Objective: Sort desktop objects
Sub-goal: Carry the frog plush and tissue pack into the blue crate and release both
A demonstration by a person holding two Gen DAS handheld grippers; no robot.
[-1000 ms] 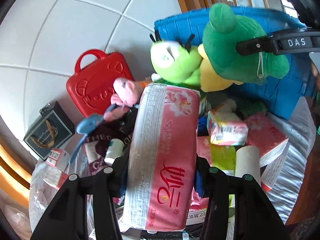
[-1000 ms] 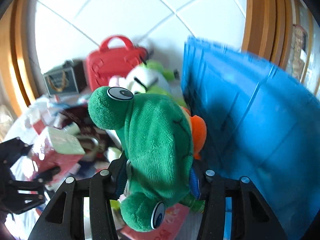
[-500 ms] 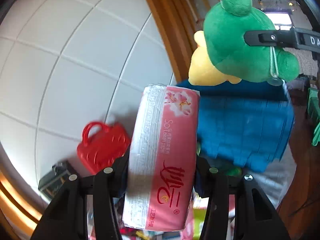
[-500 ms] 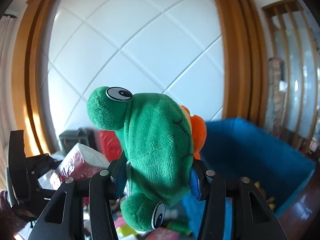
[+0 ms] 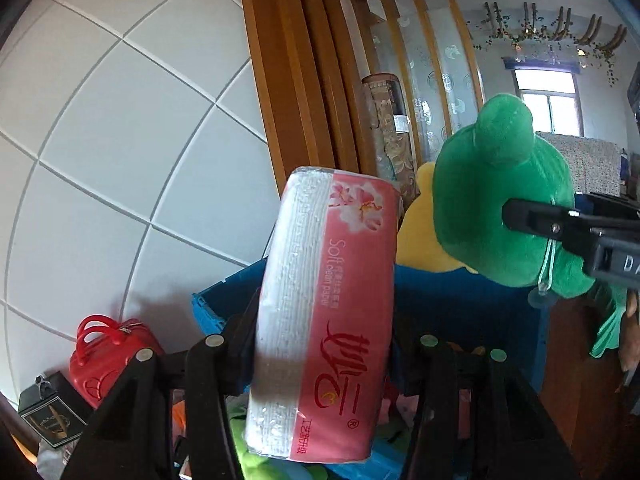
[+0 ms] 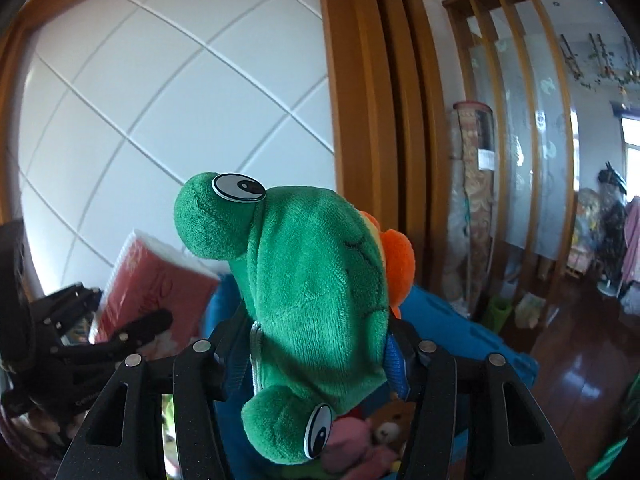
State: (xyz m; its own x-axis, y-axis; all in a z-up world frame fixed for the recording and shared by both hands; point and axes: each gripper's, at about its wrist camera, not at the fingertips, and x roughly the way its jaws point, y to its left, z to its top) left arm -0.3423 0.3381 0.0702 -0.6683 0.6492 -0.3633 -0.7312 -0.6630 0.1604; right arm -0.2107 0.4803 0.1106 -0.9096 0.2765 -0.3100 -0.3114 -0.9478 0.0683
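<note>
My left gripper (image 5: pixel 324 344) is shut on a pink soft-tissue pack (image 5: pixel 332 280), which stands upright between its fingers above the near edge of a blue bin (image 5: pixel 460 300). To its right a green frog plush (image 5: pixel 492 208) hangs over the bin. In the right wrist view the frog plush (image 6: pixel 312 264) fills the space between the fingers of my right gripper (image 6: pixel 316 332). Those jaws are opening, but the pads still touch the plush's sides. The tissue pack (image 6: pixel 148 280) and left gripper (image 6: pixel 120 308) show at the left, and the blue bin (image 6: pixel 452 320) lies below.
A red toy case (image 5: pixel 108 352) and a black box (image 5: pixel 52 412) sit low at the left against the white tiled wall. A wooden door frame (image 5: pixel 296 80) rises behind the bin. Small plush toys (image 6: pixel 360 440) lie under the frog. Dark wooden floor (image 6: pixel 580 380) spreads to the right.
Both grippers have risen with their loads from just above the cluttered tabletop to over the blue bin. The views now tilt up toward the wall and room.
</note>
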